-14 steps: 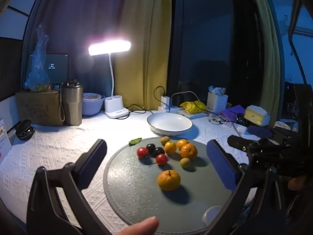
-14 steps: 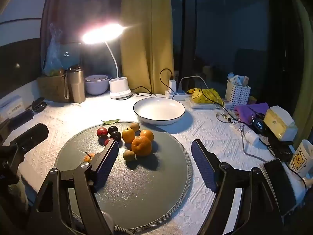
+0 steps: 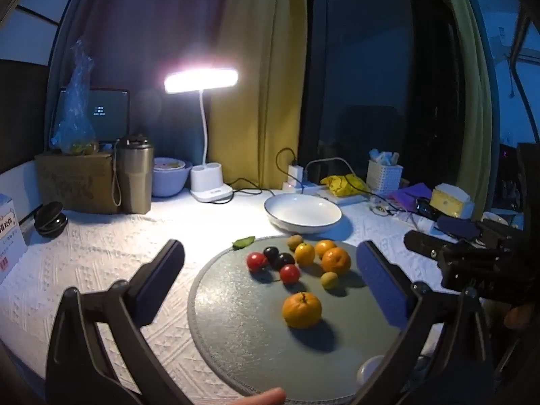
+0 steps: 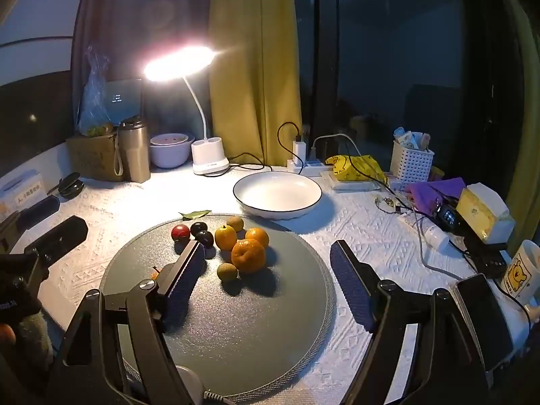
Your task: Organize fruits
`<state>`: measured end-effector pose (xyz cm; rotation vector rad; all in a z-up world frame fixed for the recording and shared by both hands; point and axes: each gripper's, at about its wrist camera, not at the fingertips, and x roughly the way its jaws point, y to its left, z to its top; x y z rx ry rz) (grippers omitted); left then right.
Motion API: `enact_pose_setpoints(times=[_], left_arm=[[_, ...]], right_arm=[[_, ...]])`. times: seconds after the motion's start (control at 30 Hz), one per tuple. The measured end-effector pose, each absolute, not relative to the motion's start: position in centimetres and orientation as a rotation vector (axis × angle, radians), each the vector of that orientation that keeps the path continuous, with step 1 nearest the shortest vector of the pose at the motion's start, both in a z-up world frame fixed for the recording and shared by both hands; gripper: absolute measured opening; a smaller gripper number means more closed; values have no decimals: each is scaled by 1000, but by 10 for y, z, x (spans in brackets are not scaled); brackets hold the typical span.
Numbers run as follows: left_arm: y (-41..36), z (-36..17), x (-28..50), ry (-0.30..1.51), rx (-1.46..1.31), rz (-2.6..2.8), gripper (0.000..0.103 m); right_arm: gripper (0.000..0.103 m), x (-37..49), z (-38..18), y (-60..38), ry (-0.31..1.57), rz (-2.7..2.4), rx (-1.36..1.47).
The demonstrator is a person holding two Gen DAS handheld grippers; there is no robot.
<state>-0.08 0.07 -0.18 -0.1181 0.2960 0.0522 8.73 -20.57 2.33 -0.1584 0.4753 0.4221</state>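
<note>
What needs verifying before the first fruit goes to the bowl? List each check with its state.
1. Left gripper open, holding nothing: ok.
2. Right gripper open, holding nothing: ok.
3. White bowl holds nothing, ready to receive: ok.
4. Nearest orange sits apart from the other fruit, free to grasp: ok.
5. Fruits all on the round mat: ok.
6. Nearest orange seen from the right wrist: not ok, mostly hidden behind a finger.

Both wrist cameras look down across the table from near, left and right, sharing the round mat [image 3: 236, 337] and white bowl [image 4: 276, 199].
</note>
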Motion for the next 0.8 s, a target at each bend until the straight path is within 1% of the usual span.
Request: enact_pose_setpoints(times=[0.8], left_arm=[[-4,5,-2,288,-113,43,103]], right_arm=[[80,88,24,-206,479,425,-154]])
